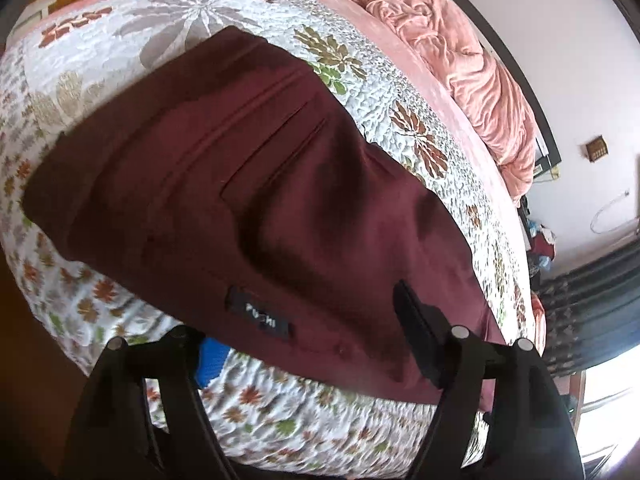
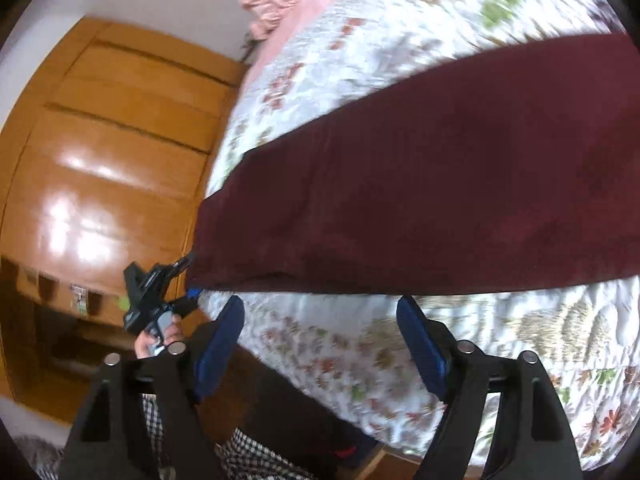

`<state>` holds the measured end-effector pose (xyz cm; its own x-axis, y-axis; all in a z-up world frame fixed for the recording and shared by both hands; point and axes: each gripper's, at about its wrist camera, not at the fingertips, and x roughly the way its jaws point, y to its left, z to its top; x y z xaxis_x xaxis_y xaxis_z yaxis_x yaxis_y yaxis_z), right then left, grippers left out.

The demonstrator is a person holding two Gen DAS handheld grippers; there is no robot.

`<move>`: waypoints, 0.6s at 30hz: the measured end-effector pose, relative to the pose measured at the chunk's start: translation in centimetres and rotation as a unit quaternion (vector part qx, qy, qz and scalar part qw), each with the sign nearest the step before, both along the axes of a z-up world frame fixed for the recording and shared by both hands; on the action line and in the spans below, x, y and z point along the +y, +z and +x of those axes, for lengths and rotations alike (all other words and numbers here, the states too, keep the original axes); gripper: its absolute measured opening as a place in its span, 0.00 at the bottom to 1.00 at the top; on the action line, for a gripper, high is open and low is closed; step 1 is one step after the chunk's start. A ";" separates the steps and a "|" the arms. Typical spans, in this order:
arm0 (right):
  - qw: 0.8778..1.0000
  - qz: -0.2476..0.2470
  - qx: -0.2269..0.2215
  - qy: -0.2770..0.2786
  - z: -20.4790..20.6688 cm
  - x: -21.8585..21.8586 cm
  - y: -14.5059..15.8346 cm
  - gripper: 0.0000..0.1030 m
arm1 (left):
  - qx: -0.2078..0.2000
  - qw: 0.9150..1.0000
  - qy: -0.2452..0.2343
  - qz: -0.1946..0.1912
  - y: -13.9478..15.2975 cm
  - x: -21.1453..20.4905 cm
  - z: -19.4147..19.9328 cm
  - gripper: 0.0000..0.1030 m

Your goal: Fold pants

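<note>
Maroon pants (image 1: 256, 184) lie flat on the floral bedspread (image 1: 304, 420), waist end right ahead of the left gripper (image 1: 308, 344), w/ black brand label (image 1: 259, 317) just fwd of its left finger. Left gripper is spread wide, one finger over the waistband edge, the other beside/under it near the quilt; nothing pinched as far as I can tell. Right gripper (image 2: 320, 344) also spread, empty, blue pads (image 2: 422, 344) hovering just short of the pants' near edge (image 2: 440, 184). Risks, imo: a left grip taking only the top layer, so the fold drags crooked; pads snagging quilt along w/ cloth; the waist end near the bed's corner sliding off if tugged toward the wardrobe (image 2: 100, 160).
</note>
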<state>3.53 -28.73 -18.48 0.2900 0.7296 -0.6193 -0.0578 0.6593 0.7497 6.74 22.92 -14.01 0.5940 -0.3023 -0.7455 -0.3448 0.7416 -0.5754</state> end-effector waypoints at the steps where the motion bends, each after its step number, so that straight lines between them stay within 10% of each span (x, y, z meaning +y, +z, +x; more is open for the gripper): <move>1: 1.000 0.004 0.012 -0.016 0.0 -0.5 -0.4 0.78 | 0.007 1.000 0.006 0.012 -0.2 0.0 0.4 0.53; 5: 0.997 0.048 0.030 -0.056 1.5 -1.7 -1.9 0.71 | 0.029 0.999 0.025 0.021 -1.5 1.4 0.3 0.23; 8: 0.998 -0.032 0.009 -0.058 1.9 -1.5 -0.8 0.21 | 0.025 0.999 0.022 0.023 -1.2 1.7 0.2 0.20; 18: 0.996 -0.082 0.010 -0.028 1.2 -1.0 -1.9 0.11 | 0.035 0.995 -0.028 0.088 -1.3 0.8 0.3 0.21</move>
<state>4.74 -29.68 -20.36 0.3139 0.6006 -0.7354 -0.0036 0.7753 0.6316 7.04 23.75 -15.34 0.5251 -0.1938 -0.8287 -0.3345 0.8484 -0.4103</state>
